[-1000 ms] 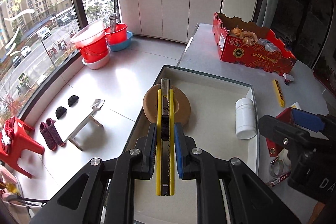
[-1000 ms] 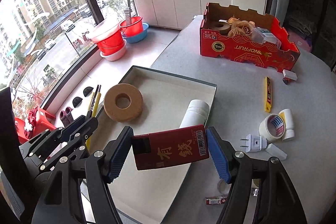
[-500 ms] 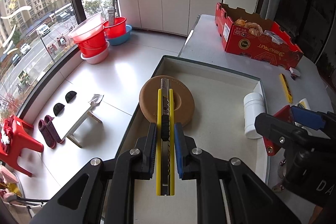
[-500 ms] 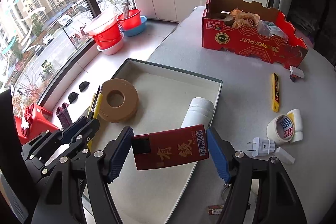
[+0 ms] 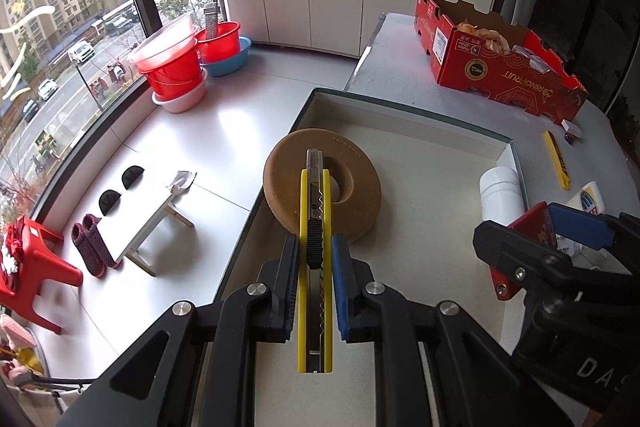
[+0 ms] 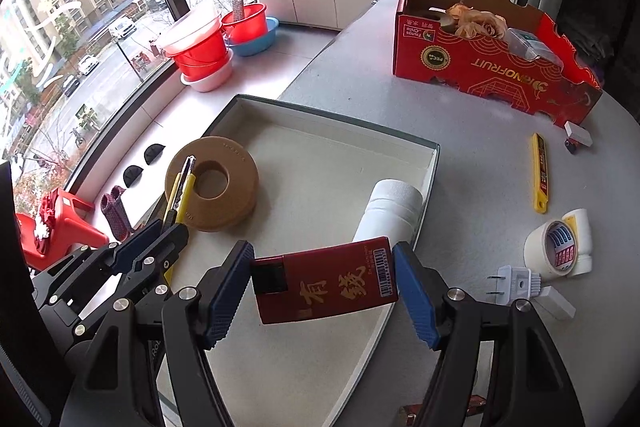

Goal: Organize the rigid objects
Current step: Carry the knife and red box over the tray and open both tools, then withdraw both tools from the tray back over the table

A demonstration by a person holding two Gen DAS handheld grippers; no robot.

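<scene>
My left gripper (image 5: 315, 247) is shut on a yellow utility knife (image 5: 315, 227), held over the left side of the white tray (image 5: 404, 107), its tip above a brown tape roll (image 5: 352, 163). My right gripper (image 6: 322, 285) is shut on a red box with gold characters (image 6: 326, 281), held above the tray's near half. A white bottle (image 6: 390, 213) lies in the tray by its right wall. The left gripper (image 6: 158, 231) and knife (image 6: 180, 189) also show in the right wrist view.
On the grey table right of the tray lie a second yellow knife (image 6: 539, 171), a white tape roll (image 6: 554, 247), a white plug (image 6: 516, 281) and a small white block (image 6: 578, 135). A red fruit carton (image 6: 492, 63) stands at the back. The table edge drops to the floor left of the tray.
Both grippers have moved forward a little over the tray, each still holding its object. The knife tip now reaches over the tape roll's hole.
</scene>
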